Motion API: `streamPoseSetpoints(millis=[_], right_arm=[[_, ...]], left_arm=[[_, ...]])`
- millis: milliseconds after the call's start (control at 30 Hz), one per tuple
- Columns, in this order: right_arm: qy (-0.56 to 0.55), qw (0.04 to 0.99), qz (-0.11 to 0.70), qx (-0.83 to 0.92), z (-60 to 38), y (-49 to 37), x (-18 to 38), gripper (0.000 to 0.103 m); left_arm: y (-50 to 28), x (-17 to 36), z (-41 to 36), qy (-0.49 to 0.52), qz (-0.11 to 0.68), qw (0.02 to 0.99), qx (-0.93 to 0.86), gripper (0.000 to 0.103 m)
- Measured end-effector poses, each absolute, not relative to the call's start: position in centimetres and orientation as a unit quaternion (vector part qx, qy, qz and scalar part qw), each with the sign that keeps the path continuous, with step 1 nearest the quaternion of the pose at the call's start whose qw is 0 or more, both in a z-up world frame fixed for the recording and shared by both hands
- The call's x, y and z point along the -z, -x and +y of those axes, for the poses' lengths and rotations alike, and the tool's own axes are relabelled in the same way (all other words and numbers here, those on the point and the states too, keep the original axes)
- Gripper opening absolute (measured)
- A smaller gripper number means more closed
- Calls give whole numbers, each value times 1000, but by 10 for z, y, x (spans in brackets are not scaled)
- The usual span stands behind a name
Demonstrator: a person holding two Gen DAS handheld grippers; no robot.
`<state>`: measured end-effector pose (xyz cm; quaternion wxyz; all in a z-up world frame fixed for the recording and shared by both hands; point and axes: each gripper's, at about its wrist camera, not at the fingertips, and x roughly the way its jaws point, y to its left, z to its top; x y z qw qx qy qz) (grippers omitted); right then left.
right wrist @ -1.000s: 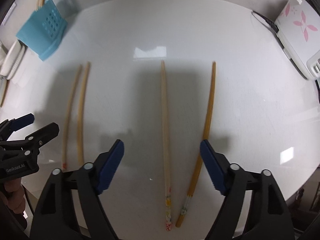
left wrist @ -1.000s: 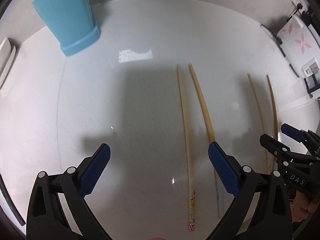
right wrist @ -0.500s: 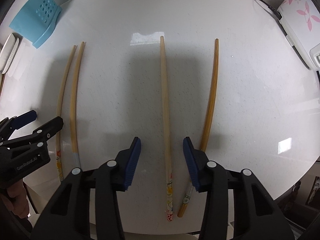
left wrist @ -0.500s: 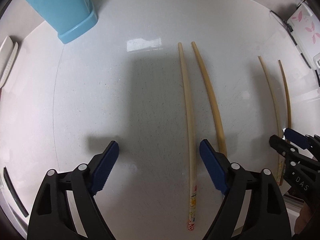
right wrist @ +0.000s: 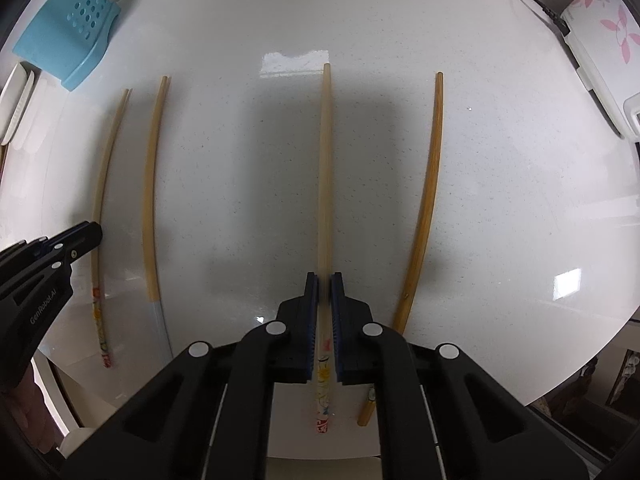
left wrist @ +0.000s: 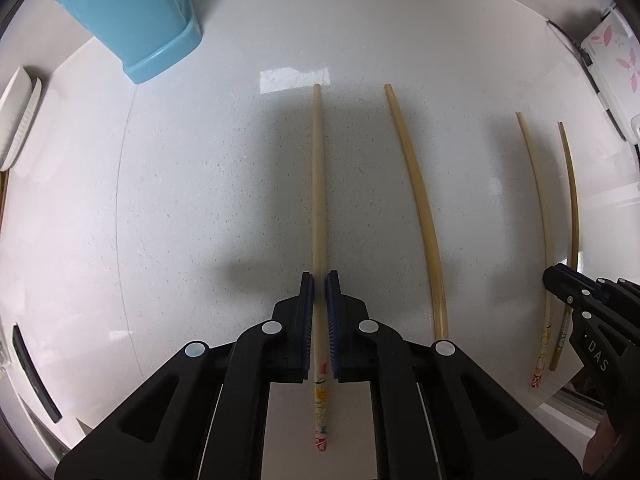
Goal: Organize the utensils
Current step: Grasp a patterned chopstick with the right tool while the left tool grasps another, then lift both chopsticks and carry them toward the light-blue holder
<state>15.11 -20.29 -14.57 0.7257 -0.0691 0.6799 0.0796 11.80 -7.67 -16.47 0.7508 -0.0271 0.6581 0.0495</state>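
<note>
Four chopsticks lie side by side on the white table. My left gripper (left wrist: 320, 280) points down, its jaws closing on the leftmost pale chopstick with a flowered end (left wrist: 318, 184); the pads press its sides. A plain yellowish chopstick (left wrist: 416, 200) lies to its right. My right gripper (right wrist: 325, 280) also points down, jaws closing on the other pale flowered chopstick (right wrist: 326, 160), pads against it. A darker brown chopstick (right wrist: 430, 200) lies to the right of that one. The blue perforated utensil holder (left wrist: 132, 20) stands at the far left (right wrist: 72, 36).
A white appliance with pink flowers (right wrist: 600, 32) and its black cable sit at the far right. A white dish (left wrist: 18, 116) lies at the left edge, a black object (left wrist: 36, 372) below it. The table's front edge runs just behind both grippers.
Both grippers went from wide open to shut, each around a flowered chopstick. The leftmost chopstick now lies farther from its yellowish neighbour.
</note>
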Motion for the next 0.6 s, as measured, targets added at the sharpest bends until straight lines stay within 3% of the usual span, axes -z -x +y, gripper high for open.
streamPoseSetpoints(millis=[600], right_arm=[[43, 760, 640, -105, -206, -157, 116, 6]], left_arm=[[-100, 130, -48, 35, 629, 776, -40, 6]])
